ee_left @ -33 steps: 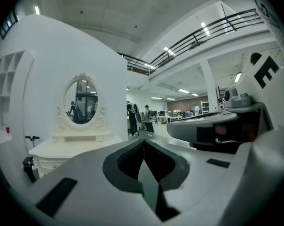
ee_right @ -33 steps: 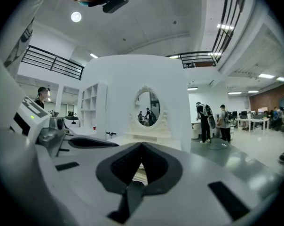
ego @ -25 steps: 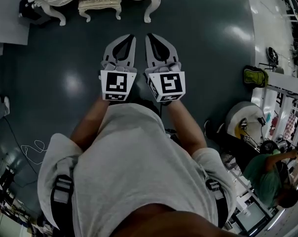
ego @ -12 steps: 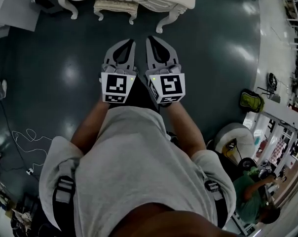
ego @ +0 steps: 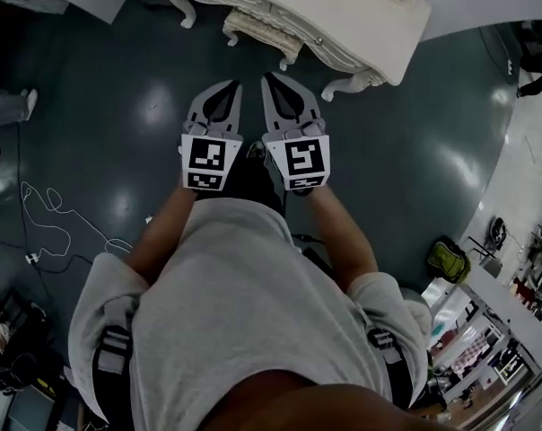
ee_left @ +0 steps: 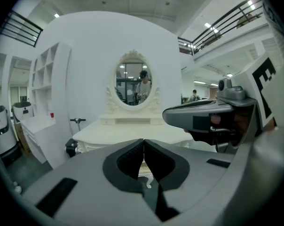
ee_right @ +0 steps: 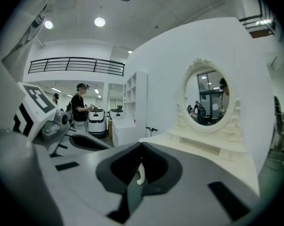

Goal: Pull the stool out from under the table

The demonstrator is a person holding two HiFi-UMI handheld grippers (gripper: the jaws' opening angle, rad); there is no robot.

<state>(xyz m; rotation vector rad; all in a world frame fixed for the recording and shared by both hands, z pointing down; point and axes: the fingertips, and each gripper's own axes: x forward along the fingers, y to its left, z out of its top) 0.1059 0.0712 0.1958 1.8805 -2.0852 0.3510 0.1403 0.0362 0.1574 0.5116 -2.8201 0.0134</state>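
The person stands on a dark glossy floor (ego: 118, 106) and holds the 2 grippers side by side at waist height, pointing toward the worktop (ego: 361, 16), a white carved dressing table with curled legs. The stool (ego: 262, 29) is tucked under its near edge; it is cream and padded with a carved frame, and its seat is partly covered by the top. It stands ahead of both grippers and apart from them.

The left gripper (ego: 234, 85) has its jaws pressed together at the tips with nothing between them; its own view shows the dark pads (ee_left: 132, 159) meeting in a thin seam. The right gripper (ego: 270, 79) is closed the same way and holds nothing. Through the slit behind its tips a white curled leg (ee_right: 140, 174) shows (whether the stool's or the worktop's I cannot tell).

Each gripper carries a marker cube (ego: 208, 162) printed with black-and-white square code patterns; the pictures show no other print clear enough to read.

An oval mirror (ee_left: 133, 84) in a carved white frame stands at the back of the worktop against a curved white wall. White open shelving (ee_left: 48, 79) stands to its left.

On the floor a white cable (ego: 47, 214) loops at the person's left, and a green bag (ego: 450, 260) lies well off to the right. In the right gripper view another person (ee_right: 81, 107) in a dark shirt stands by a white machine.
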